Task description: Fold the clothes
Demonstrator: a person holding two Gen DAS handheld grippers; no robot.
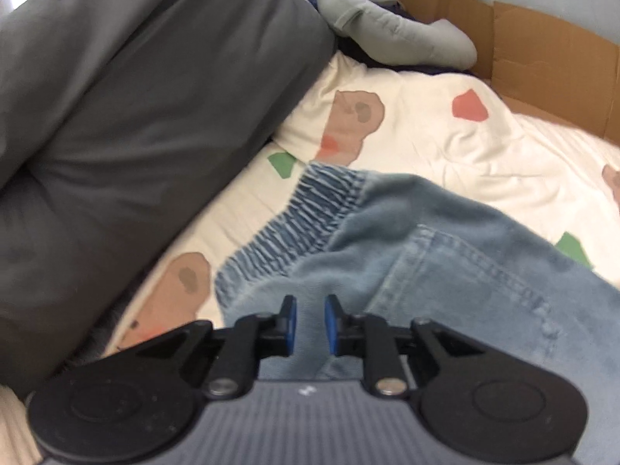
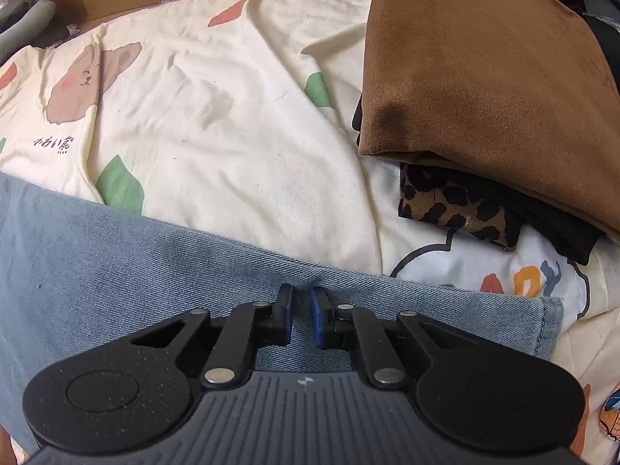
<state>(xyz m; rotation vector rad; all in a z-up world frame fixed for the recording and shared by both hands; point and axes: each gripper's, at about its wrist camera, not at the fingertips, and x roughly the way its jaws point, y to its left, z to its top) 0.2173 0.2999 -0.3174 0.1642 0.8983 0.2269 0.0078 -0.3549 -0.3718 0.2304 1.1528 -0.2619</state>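
Light blue jeans [image 1: 426,232] lie on a cream bear-print bedsheet [image 1: 445,147]. Their gathered elastic waistband [image 1: 294,217] points to the upper left in the left wrist view. My left gripper [image 1: 310,306] is shut on a raised ridge of denim just below the waistband, beside a back pocket seam. In the right wrist view a jeans leg [image 2: 116,240] runs across the frame and ends at a hem [image 2: 550,329] on the right. There my right gripper [image 2: 300,294] is shut on a small pinch of denim at the leg's upper edge.
A bulky dark grey duvet [image 1: 135,116] fills the left side, with a grey curved pillow [image 1: 387,27] and cardboard [image 1: 542,50] behind it. A folded brown cloth [image 2: 484,69] sits on a leopard-print garment [image 2: 457,205] at the right. The bedsheet [image 2: 232,116] between them is bare.
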